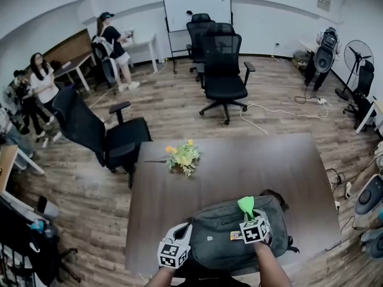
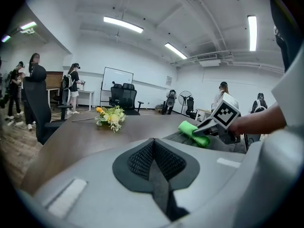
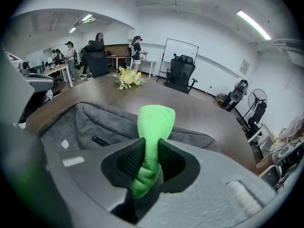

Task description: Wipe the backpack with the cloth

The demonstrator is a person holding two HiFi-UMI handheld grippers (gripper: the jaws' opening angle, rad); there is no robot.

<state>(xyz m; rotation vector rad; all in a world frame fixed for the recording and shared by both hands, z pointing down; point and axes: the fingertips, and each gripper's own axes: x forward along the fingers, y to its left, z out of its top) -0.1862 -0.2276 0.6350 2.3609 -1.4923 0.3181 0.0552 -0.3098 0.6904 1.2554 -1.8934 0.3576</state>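
Note:
A grey backpack [image 1: 221,235] lies flat at the near edge of the brown table [image 1: 239,166]. My right gripper [image 1: 250,215] is shut on a bright green cloth [image 1: 246,205], held over the bag's far right part. In the right gripper view the green cloth [image 3: 153,132] sticks up from between the jaws above the backpack [image 3: 85,125]. My left gripper [image 1: 182,235] hangs at the bag's near left corner. Its jaws are pressed together with nothing between them in the left gripper view, which also shows the cloth [image 2: 192,133] and the right gripper [image 2: 211,126].
A small bunch of yellow flowers [image 1: 182,156] lies on the table's far left part. Black office chairs [image 1: 222,70] stand beyond the table and one chair [image 1: 102,133] at its left. People [image 1: 37,88] stand at desks at the far left. Fans [image 1: 356,64] and cables are at the right.

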